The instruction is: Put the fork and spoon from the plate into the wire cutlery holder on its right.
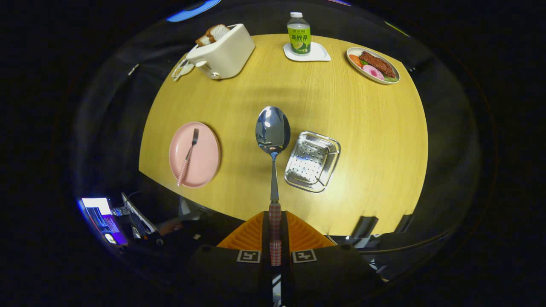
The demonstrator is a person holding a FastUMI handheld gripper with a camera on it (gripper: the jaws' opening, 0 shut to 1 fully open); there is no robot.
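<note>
Both gripper fingers tight on the spoon handle — bowl beside holder.

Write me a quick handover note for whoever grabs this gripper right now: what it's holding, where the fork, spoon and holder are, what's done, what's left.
Gripper: shut on the spoon by its handle, bowl pointing forward, held above the table.
Fork: lying on the pink plate, untouched.
Cutlery holder: right of the plate, just right of the spoon's bowl, nothing in it.
Done: spoon lifted off the plate.
Left: drop the spoon into the holder, then fetch the fork and do the same.
</note>
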